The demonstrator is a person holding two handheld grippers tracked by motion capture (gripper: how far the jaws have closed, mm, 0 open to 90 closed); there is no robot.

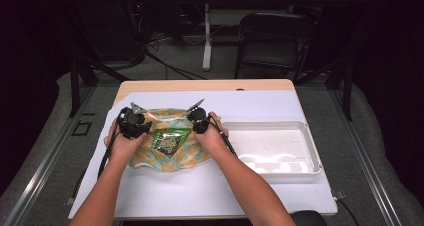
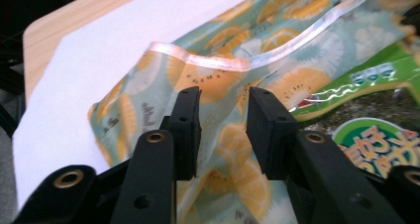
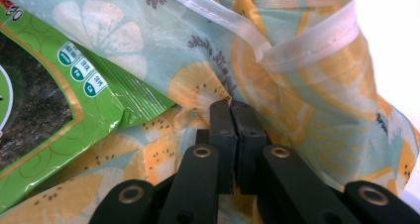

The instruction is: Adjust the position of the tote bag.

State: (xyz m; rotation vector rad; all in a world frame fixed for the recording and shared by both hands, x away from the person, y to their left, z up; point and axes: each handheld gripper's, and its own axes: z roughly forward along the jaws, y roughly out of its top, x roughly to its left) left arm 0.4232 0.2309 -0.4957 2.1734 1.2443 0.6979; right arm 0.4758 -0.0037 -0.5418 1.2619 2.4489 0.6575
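Nearest, the person's forearms come in over the white sheet that covers the bench. The left gripper has its fingers spread apart over the fruit-print bag, just below the bag's clear sealed rim; I cannot tell whether they touch the film. The right gripper has its fingers pressed together, pinching a fold of the bag. A green snack packet lies in the bag's open mouth, at the middle of the bench. Just beside the bag, to its right, sits a white tray. Beyond the bench stands a dark chair.
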